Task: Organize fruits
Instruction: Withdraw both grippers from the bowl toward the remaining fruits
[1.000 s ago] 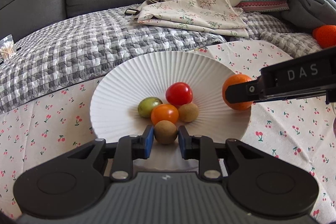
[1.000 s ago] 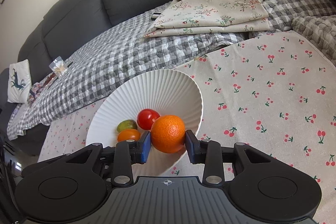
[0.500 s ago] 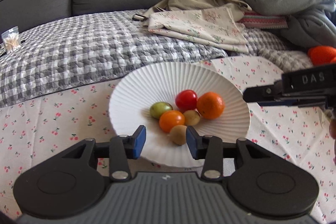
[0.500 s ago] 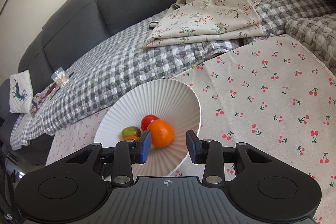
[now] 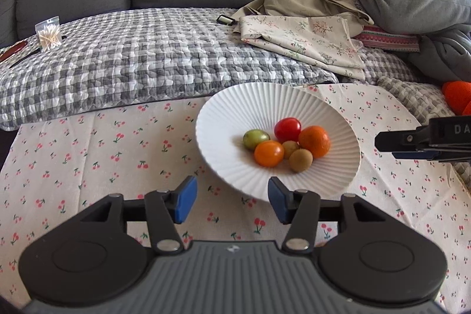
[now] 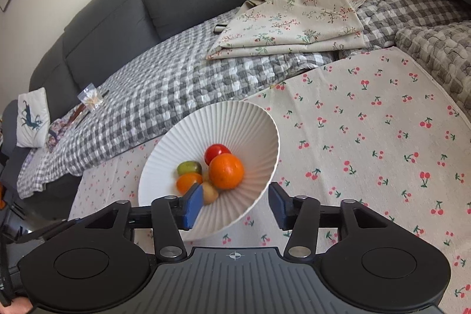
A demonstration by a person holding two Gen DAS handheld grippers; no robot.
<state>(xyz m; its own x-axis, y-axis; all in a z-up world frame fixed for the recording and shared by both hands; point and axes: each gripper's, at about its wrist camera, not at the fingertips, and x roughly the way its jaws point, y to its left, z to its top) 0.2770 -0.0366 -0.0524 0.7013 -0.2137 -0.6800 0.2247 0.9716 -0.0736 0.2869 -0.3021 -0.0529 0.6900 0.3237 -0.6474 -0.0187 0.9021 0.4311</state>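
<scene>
White ribbed plate [image 5: 223, 119] holds the fruit; both grippers hover near it, jaws apart, empty.

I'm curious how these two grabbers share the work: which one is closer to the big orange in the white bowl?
Right, probably. The right gripper hangs open over the bowl's near rim, just before the orange. The left gripper sits open outside the rim.

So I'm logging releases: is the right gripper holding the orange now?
No: the right gripper is open and empty, and the orange sits in the white bowl.
</scene>
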